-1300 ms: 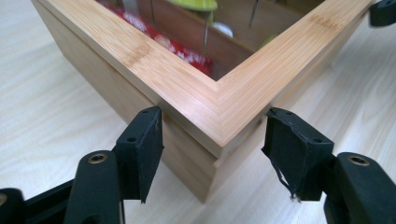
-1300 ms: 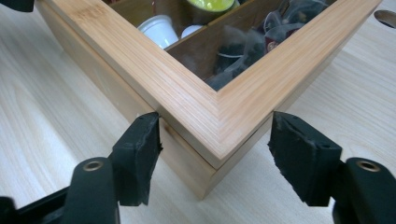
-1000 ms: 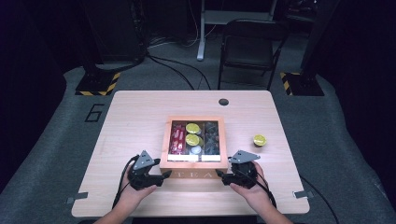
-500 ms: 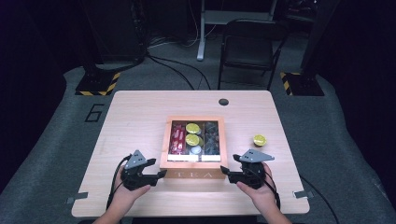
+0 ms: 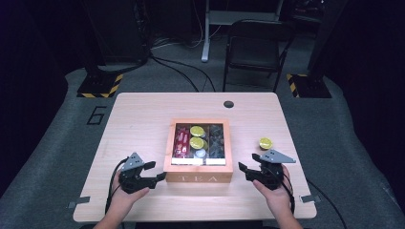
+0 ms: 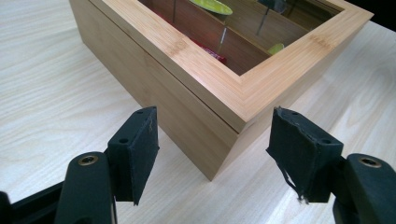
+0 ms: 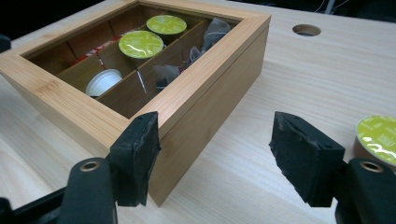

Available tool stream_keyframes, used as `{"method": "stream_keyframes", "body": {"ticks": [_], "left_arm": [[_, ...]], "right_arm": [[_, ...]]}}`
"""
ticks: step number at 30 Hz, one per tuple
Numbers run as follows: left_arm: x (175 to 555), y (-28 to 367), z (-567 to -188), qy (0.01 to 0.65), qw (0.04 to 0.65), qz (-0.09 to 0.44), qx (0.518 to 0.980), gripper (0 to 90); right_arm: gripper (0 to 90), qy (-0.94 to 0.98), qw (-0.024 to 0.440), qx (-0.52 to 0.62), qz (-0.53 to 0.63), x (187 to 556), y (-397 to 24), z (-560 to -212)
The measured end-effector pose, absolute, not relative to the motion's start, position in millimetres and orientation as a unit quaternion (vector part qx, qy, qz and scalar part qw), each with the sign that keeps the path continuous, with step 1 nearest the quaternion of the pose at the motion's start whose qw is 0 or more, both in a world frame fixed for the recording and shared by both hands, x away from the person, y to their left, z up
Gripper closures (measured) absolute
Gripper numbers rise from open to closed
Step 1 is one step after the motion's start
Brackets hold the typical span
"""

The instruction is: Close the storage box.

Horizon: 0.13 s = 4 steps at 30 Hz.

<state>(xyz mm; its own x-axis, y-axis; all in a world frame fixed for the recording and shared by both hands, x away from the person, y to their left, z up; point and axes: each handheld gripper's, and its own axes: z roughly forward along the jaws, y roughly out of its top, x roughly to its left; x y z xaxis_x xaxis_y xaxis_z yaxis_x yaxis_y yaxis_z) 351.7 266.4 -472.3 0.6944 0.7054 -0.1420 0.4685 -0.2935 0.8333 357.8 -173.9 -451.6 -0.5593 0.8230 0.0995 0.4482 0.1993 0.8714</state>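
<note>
Flanking the wooden tea box (image 5: 198, 177) on the desk (image 5: 143, 114), left gripper (image 5: 154, 174) and right gripper (image 5: 247, 165) hold their fingers apart, apparently gripping nothing.

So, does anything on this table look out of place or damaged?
One green-lidded round capsule sits loose on the light wooden table, right of the bamboo tea box that holds the others. The right gripper's black pads look frayed.
</note>
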Motion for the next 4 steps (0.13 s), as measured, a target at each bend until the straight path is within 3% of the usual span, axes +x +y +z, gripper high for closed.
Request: {"method": "stream_keyframes", "body": {"ticks": [4], "left_arm": [[351.0,259.3,-473.9,0.357,0.463,0.124,0.802,33.1]], "right_arm": [[31.9,0.742,0.156,0.412,0.504,354.3,-168.7,-453.0]]}}
